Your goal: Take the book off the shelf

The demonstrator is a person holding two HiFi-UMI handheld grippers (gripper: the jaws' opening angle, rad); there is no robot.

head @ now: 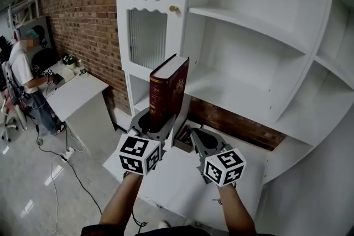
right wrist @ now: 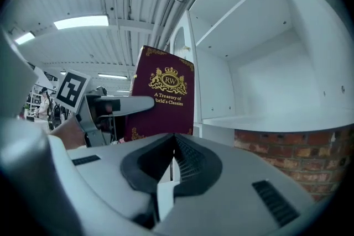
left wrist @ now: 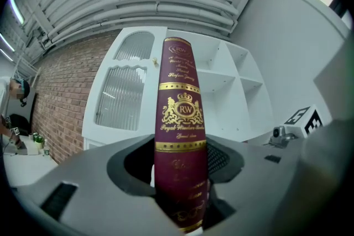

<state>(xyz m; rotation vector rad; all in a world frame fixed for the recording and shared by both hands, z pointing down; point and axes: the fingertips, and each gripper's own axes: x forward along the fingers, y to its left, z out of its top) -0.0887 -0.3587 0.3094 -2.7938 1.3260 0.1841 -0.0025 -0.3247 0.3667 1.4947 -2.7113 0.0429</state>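
My left gripper (head: 157, 120) is clamped on the dark red book (head: 168, 90), jaws held wide by its thickness, pads on the two covers low down. The book stands upright, rising to 12 o'clock from the jaws, gold-printed spine facing back at the left gripper view. It is off the shelves, held in the air in front of the white shelf unit (head: 250, 27), above the white table (head: 182, 188). My right gripper (head: 198, 140) sits just beside it at 3 o'clock, jaws closed together with nothing between them, not touching the book. In the right gripper view the front cover shows at 11 o'clock, crest and title readable. Ribbed glass cabinet door (head: 147, 8) at 12 o'clock behind the book, open shelf bays from 1 to 3 o'clock. Brick wall (head: 77, 3) at 10 o'clock, a person (head: 23, 72) at a desk at 9 o'clock, well apart
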